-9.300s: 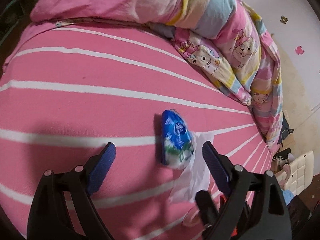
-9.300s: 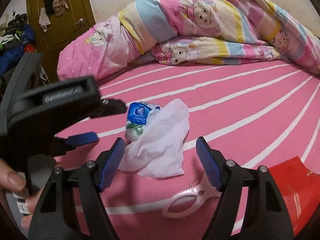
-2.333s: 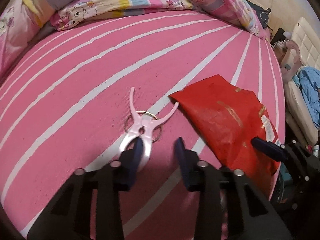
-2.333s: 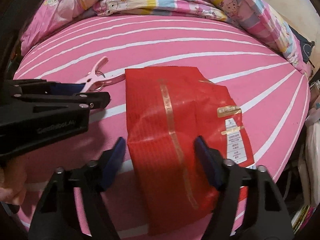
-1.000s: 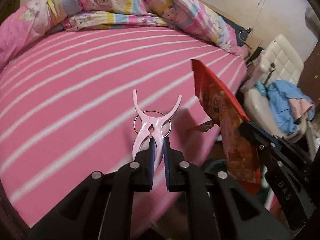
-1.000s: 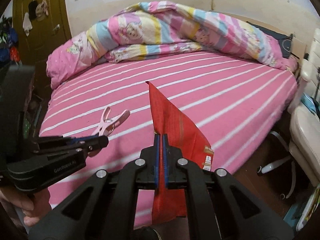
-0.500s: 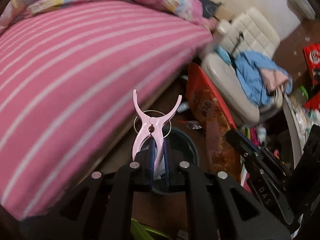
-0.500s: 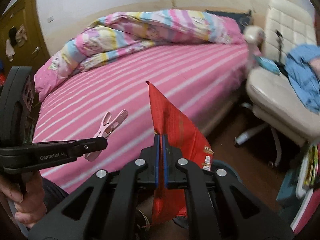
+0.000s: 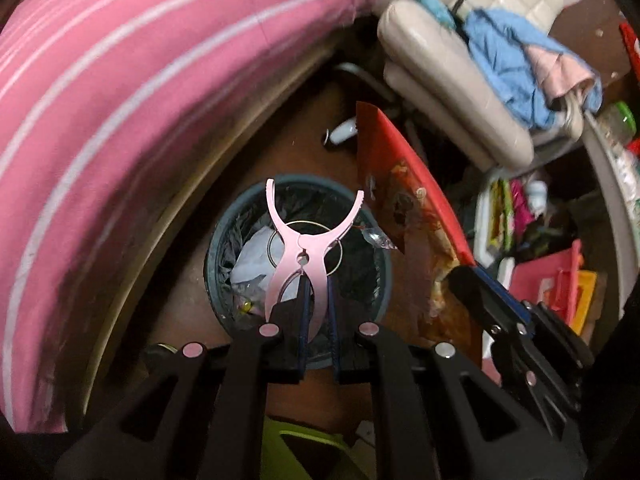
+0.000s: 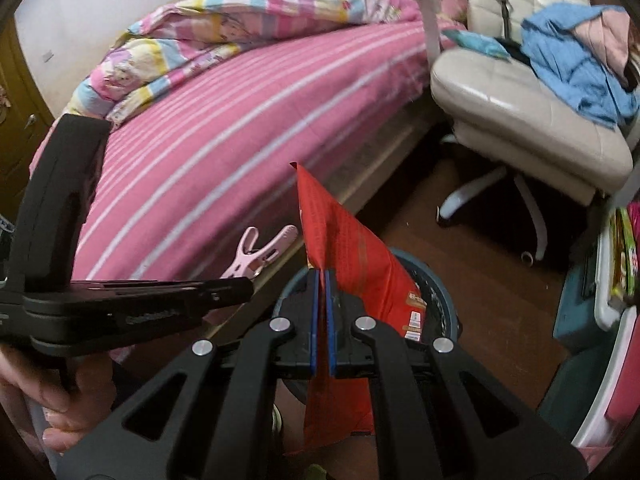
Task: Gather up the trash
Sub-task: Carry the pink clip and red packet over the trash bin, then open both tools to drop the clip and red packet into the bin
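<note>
the left gripper [image 9: 316,304] is clamped on the handle end of a pale pink plastic spring clip with a wire ring [image 9: 308,256]; its blue pads are pressed nearly together with the handle between them. the clip is held directly above the mouth of a round dark blue-grey trash bin lined with a black bag [image 9: 224,236], forked jaws pointing away from the camera. held by the handle, it should fall free once the pads part.

the right gripper [image 10: 321,316] is closed on a flat red foil snack bag [image 10: 348,264], pinched near one edge so that the sheet hangs edge-on, part above the pads and part below. in the right wrist view the bag overlaps the bin rim [image 10: 444,292]; in the left wrist view the bag [image 9: 404,200] is seen just beside the rim, at the bin's right side rather than centred over it. whether its lower corner is inside the opening cannot be told.

white crumpled paper [image 9: 252,256] already lies in the bin. the bin stands on a brown floor between the pink striped bed [image 10: 224,152] and a cream padded office chair [image 10: 516,112].

judgement: both items are carried and at the drop point; release is not yet done. the clip looks ready; the bag may need shifting toward the bin centre, since a light flat sheet can drift past the rim.
</note>
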